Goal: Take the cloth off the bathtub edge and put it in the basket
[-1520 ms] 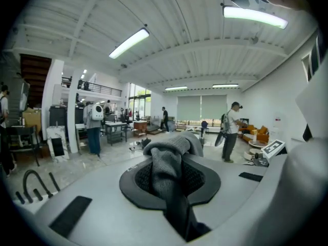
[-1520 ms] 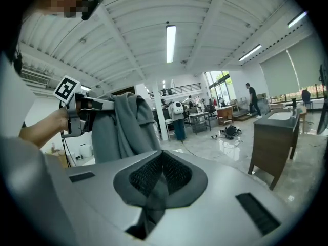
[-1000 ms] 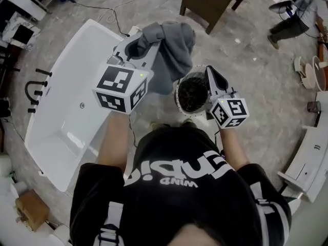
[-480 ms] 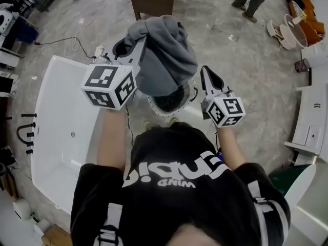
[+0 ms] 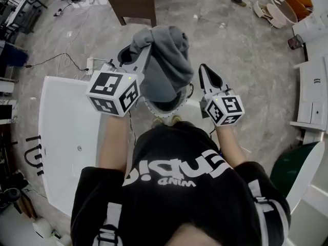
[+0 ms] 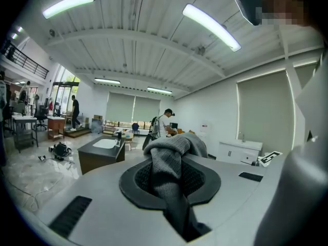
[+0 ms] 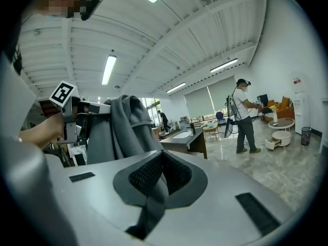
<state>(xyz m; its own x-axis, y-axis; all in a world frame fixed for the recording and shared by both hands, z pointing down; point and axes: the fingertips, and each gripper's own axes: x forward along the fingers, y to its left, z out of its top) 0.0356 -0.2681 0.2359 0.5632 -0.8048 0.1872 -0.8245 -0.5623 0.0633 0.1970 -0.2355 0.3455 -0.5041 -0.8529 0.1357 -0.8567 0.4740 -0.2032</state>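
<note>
1. The left gripper (image 6: 171,168) is seen clamped on a fold of the grey cloth (image 6: 177,145). Its jaws are drawn nearly together, with the knit pinched between the pads. The rest of the fabric is bunched over the jaw tips, a hold judged to keep it from trailing while it is carried.

2. In the head view, the cloth (image 5: 163,60) is pictured off the bathtub (image 5: 66,132) and hung from the left gripper (image 5: 139,49) directly above the basket (image 5: 149,106). The basket's pale rim and dark interior are largely covered by the drooping fabric. Whether the lowest fold touches the basket cannot be told.

3. The right gripper (image 5: 206,72) is held just beside the basket on its far side, with its jaws closed together on nothing. In its own view the closed right gripper (image 7: 159,173) is aimed past the hanging cloth (image 7: 120,127). This placement is judged to keep it out of the drop path while leaving it near enough to help.

4. The bathtub is shown on the wearer's left, well apart from the cloth. The lifting step is therefore judged complete, and only the lowering and release into the basket remain.

5. Beyond the basket, a marbled floor (image 5: 230,45) and a dark wooden cabinet (image 5: 136,1) are visible, and a bystander (image 7: 243,117) is caught standing in the distance.
</note>
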